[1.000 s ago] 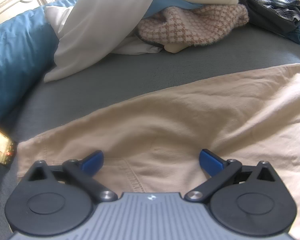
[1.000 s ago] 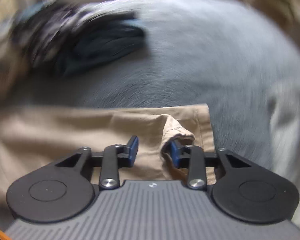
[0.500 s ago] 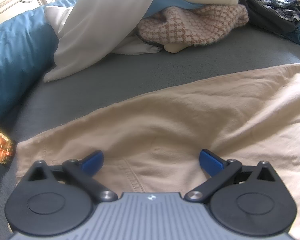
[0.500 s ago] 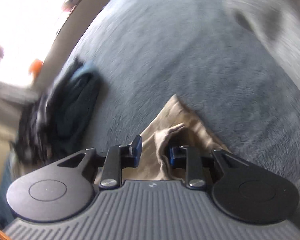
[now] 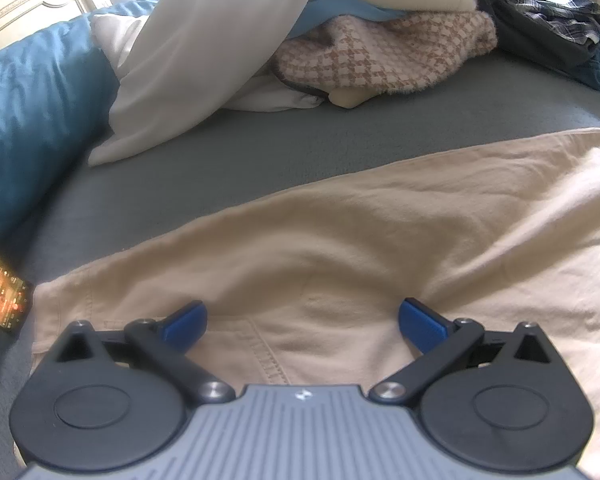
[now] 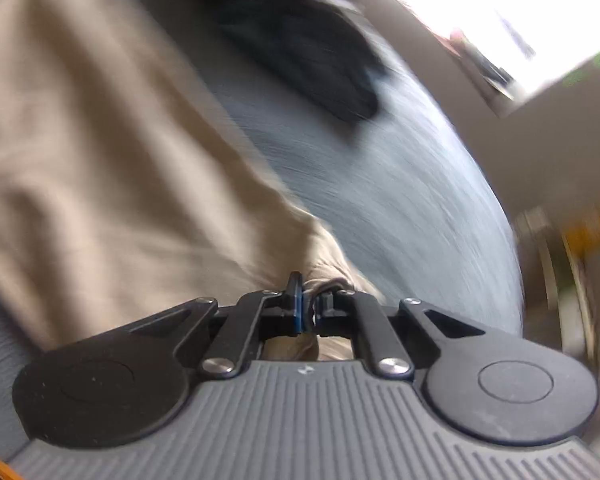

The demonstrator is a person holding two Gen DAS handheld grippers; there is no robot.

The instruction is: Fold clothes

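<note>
So my left hand-held gripper (image 5: 302,322) is hanging spread wide open over the pale beige cotton trousers (image 5: 340,248), which lie flat on the grey-blue bed cover (image 5: 260,148), blue pads not gripping anything. My right hand-held gripper (image 6: 307,312) is pinched tight on a bunched corner of the same trousers (image 6: 100,152), fabric trailing off ahead and to its left, pretty blurry though. Beyond the left one there's a pile: white sheet (image 5: 204,60), pink houndstooth knit (image 5: 388,52), dark plaid shirt (image 5: 548,16).
</note>
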